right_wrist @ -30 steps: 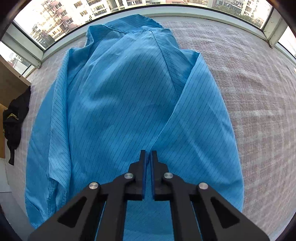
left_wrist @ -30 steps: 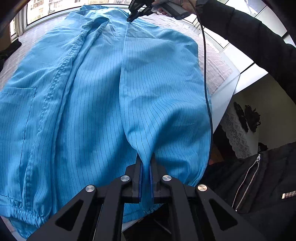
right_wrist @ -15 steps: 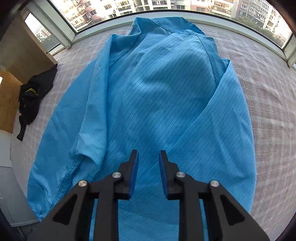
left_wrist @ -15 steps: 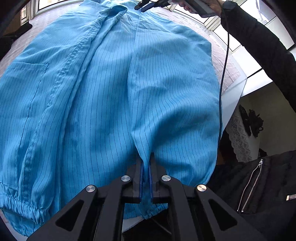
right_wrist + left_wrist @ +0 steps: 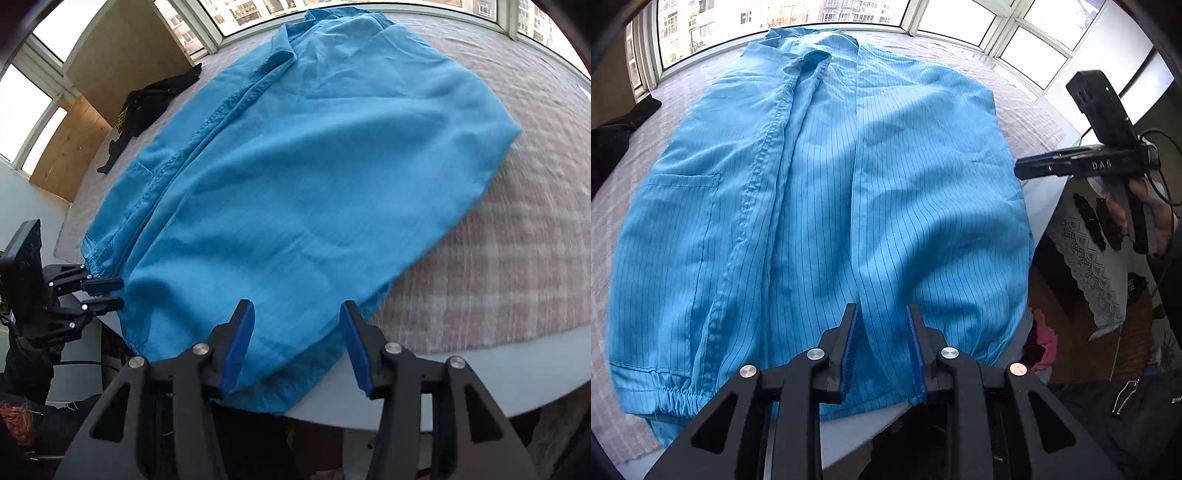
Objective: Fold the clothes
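Both tools now spread, released since a second ago; right one pulled back off the collar end. Tabletop (image 5: 535,229) under checked cloth, carrying blue jacket (image 5: 820,206) flat, one side folded over, hem at near edge. Left tool (image 5: 882,350) parted over hem fold. Right tool (image 5: 295,345) agape above hem corner, gripping nothing.

Blue striped jacket spread on the table

The blue jacket (image 5: 820,206) lies flat on the checked tablecloth, collar toward the windows, elastic hem at the near table edge and slightly over it. Thin dark pinstripes run its length. One side is folded in over the front; a chest pocket shows on the other.
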A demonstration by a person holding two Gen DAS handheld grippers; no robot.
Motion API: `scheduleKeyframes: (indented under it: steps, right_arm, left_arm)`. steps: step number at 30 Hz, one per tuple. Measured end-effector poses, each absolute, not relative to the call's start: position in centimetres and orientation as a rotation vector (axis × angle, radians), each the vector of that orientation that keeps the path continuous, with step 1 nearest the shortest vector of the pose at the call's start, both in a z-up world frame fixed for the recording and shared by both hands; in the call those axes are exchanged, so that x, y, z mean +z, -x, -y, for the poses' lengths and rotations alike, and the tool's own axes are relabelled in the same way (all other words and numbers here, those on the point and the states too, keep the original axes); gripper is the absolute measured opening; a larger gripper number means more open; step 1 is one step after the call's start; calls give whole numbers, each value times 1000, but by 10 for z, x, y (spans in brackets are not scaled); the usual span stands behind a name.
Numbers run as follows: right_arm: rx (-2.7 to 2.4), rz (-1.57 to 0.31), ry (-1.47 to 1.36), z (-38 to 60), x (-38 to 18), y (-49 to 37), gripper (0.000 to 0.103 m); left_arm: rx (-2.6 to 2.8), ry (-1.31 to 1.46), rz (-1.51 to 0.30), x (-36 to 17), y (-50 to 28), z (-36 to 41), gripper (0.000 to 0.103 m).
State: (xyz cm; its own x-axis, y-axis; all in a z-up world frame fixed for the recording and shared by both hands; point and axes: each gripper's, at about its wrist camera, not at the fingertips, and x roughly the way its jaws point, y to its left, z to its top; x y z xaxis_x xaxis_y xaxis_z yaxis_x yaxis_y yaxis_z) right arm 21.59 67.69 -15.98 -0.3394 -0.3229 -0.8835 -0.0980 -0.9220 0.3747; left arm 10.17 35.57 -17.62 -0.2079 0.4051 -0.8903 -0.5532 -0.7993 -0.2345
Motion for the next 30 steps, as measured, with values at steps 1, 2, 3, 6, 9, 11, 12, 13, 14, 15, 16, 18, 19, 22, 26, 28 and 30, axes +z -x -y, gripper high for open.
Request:
scheduleKeyframes:
  steps: [1,2,3,6,9,11,12,13,14,15,16,18,19,22,26,28,30]
  right_arm:
    - [-2415,608,-1713,-676,-164,-238,48]
    - [-2423,663,-1702,-674,-168,-257,48]
    - [-2428,707,-1683,-671,-172,-273,48]
    - [-2469,774,-1655,-657,-181,-309,48]
    - [-2504,839,-1615,-647,-186,-324,48]
    - [-2464,878,-1639,-640,-195,-323,53]
    - [-2441,899,-1647,-636,-201,-321,53]
    - [-2419,919,-1646,-630,-208,-320,53]
    - [-2405,933,-1645,-625,-214,-319,53]
    - [-2399,941,-1645,-620,-219,-318,53]
    - [-2398,950,-1639,-617,-223,-317,53]
    - [-2404,970,-1616,-613,-228,-316,53]
    - [-2407,975,-1607,-612,-229,-316,53]
    - [-2415,970,-1586,-608,-228,-312,54]
    - [-2415,957,-1570,-603,-225,-301,54]
    - [-2422,926,-1587,-600,-223,-297,54]
    - [-2419,917,-1591,-598,-223,-293,54]
  left_arm:
    - [2047,1438,-200,-174,-104,-353,24]
    - [2044,1430,-213,-172,-107,-352,24]
    - [2037,1424,-221,-170,-111,-351,24]
    - [2026,1404,-263,-167,-125,-351,24]
    - [2011,1377,-311,-162,-139,-352,25]
    - [2005,1360,-328,-159,-147,-351,30]
    - [2003,1353,-331,-157,-151,-351,30]
    - [2002,1348,-334,-156,-154,-350,30]
    - [2002,1345,-337,-156,-155,-350,30]
    - [2002,1341,-340,-155,-157,-350,30]
    - [2001,1338,-344,-155,-159,-349,30]
    - [2000,1332,-350,-154,-163,-348,30]
    - [1999,1331,-353,-154,-163,-348,30]
    - [1994,1333,-361,-155,-164,-347,30]
    - [1988,1334,-371,-156,-165,-345,30]
    - [1988,1329,-367,-156,-164,-345,30]
    - [1989,1324,-363,-155,-163,-345,30]
